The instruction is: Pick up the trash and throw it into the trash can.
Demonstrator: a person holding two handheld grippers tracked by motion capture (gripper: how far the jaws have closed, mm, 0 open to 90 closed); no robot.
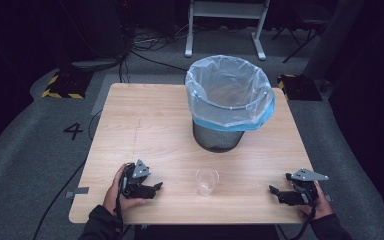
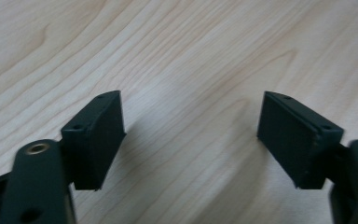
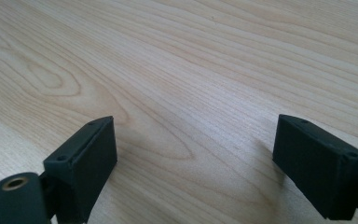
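Note:
A clear plastic cup [image 1: 207,181] stands upright near the table's front edge, about midway between the two hands. My left gripper [image 1: 156,188] rests low on the table to the cup's left, pointing toward it, a short way off. Its jaws stand open over bare wood in the left gripper view [image 2: 190,140]. My right gripper [image 1: 274,192] lies at the front right, pointing left toward the cup from farther away. In the right gripper view [image 3: 193,161] its jaws are open with nothing between them.
A black mesh bin [image 1: 219,136] lined with a clear and blue bag [image 1: 228,92] stands behind the cup at mid-table. The wooden table [image 1: 145,120] sits on grey carpet. Cables and a white stand leg [image 1: 190,30] lie beyond the far edge.

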